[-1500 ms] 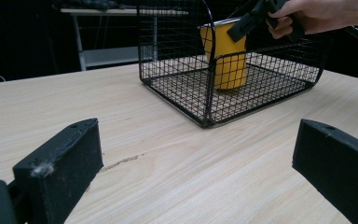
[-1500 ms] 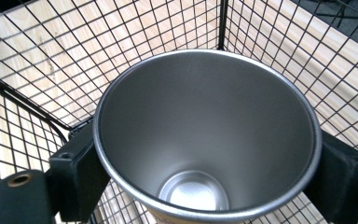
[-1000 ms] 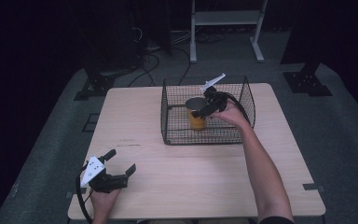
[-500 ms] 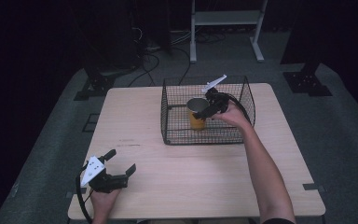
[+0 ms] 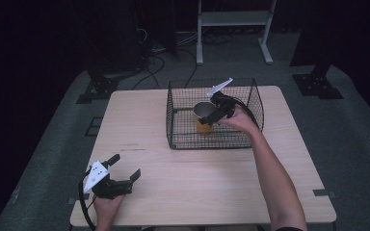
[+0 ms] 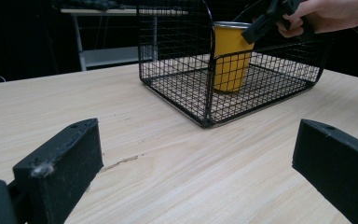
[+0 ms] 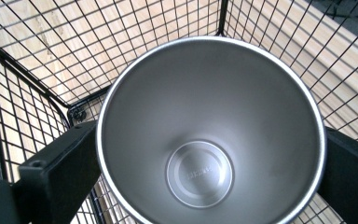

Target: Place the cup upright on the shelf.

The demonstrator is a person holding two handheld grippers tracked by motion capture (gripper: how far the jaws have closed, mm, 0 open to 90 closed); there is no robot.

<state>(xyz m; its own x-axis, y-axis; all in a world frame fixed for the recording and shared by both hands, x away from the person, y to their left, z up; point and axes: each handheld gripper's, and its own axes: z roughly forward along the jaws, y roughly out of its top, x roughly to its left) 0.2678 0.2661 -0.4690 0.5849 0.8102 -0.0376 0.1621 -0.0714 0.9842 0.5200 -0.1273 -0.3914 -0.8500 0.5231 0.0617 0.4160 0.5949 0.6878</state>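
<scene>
The cup [image 5: 203, 117] is showing a yellow outer wall and a bare steel inside, wide at the rim and narrowing to a round base with a stamped disc at the bottom; in the right gripper view its mouth is facing straight up at the camera. It is standing upright inside the basket [image 5: 178, 126], a black wire cage with an open top, sitting on the far half of the worktop [image 5: 221, 187]. The cup is sitting toward the middle of the basket, apart from the wire walls, and it is the one thing seen in there. The right hand-held gripper [image 5: 211, 117] is reaching down over the basket's top from the right, its two black jaws sitting on opposite sides of the cup just below the rim and clamping it. Seen from the left gripper view, the near wire wall and a curved corner rod are crossing in front of the cup. The left hand-held gripper [image 5: 124, 169] is resting at the near left corner of the worktop, well apart from the basket, with its jaws spread wide and nothing between them but bare pale wood
</scene>
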